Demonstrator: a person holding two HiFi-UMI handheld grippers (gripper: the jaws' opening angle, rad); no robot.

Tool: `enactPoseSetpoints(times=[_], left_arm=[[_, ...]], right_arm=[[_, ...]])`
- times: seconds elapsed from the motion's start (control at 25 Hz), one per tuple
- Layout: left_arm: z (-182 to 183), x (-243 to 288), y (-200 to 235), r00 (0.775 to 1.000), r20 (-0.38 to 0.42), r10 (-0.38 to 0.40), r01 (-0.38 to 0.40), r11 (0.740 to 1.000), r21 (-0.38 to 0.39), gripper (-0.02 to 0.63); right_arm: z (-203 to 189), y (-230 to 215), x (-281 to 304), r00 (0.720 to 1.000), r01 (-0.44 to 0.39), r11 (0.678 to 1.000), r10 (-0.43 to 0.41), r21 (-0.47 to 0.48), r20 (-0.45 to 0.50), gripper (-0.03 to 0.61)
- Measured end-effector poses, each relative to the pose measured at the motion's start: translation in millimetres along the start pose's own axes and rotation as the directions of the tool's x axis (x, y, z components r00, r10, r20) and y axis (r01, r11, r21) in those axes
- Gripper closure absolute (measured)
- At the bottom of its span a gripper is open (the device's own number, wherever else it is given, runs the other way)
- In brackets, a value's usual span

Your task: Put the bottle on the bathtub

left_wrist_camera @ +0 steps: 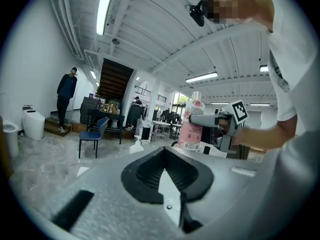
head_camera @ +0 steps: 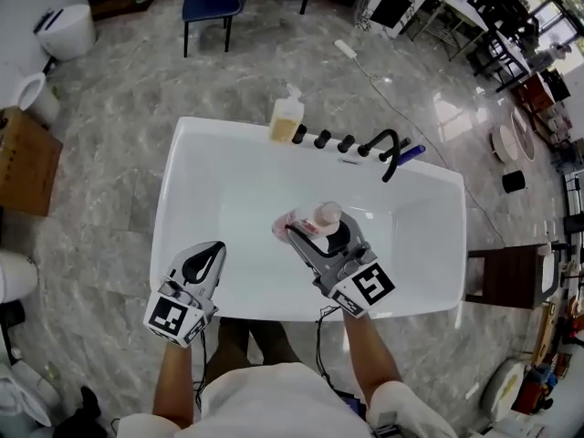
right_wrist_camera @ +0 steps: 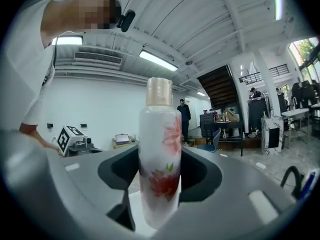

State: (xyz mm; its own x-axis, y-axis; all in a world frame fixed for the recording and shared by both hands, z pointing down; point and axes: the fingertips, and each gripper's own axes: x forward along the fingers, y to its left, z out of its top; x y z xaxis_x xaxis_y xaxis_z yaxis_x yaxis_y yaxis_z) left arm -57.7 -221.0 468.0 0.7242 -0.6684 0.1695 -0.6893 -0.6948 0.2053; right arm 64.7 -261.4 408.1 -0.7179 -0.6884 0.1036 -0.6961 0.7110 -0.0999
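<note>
A white bottle with pink flowers and a pale cap hangs upright over the inside of the white bathtub. My right gripper is shut on the bottle's body, and the right gripper view shows the bottle standing between the black pads. Near the tub's front left rim my left gripper is shut with nothing in it. In the left gripper view the same bottle and the right gripper appear ahead.
On the tub's far rim stand a yellowish pump bottle, three black knobs and a black faucet. Around the tub are a blue chair, a toilet, a cardboard box and a wooden stool.
</note>
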Motion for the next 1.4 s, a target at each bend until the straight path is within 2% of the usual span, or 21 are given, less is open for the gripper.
enactPoseSetpoints(times=[0.24, 0.4, 0.64, 0.88, 1.16, 1.4], left_arm=[[-46.2, 43.7, 61.6, 0.999, -0.019, 0.03, -0.03, 0.999, -0.03, 0.617], [-88.4, 71.6, 97.8, 0.999, -0.032, 0.043, -0.044, 0.998, -0.033, 0.617], [-153.0, 95.6, 134.3, 0.996, -0.056, 0.062, -0.066, 0.996, -0.062, 0.617], [-205.9, 95.6, 157.9, 0.992, -0.087, 0.087, -0.094, 0.992, -0.086, 0.617], [-244.4, 100.2, 174.2, 0.988, -0.121, 0.095, -0.103, 0.992, -0.067, 0.617], [-244.7, 116.1, 188.5, 0.99, -0.1, 0.102, -0.109, 0.992, -0.067, 0.617]], right_arm=[[-49.7, -38.7, 64.8, 0.999, -0.004, 1.0, 0.004, -0.009, -0.037, 0.337], [-97.7, -62.1, 108.6, 0.998, -0.02, 1.0, 0.02, -0.004, -0.056, 0.337], [-174.1, -101.1, 162.1, 0.997, -0.005, 1.0, 0.006, 0.005, -0.082, 0.337], [-240.4, -141.9, 210.4, 0.994, 0.029, 1.0, -0.029, 0.0, -0.103, 0.337], [-291.1, -204.7, 283.3, 0.989, 0.128, 0.991, -0.13, -0.031, -0.077, 0.337], [-318.3, -248.2, 326.6, 0.969, 0.225, 0.973, -0.229, -0.058, -0.088, 0.337]])
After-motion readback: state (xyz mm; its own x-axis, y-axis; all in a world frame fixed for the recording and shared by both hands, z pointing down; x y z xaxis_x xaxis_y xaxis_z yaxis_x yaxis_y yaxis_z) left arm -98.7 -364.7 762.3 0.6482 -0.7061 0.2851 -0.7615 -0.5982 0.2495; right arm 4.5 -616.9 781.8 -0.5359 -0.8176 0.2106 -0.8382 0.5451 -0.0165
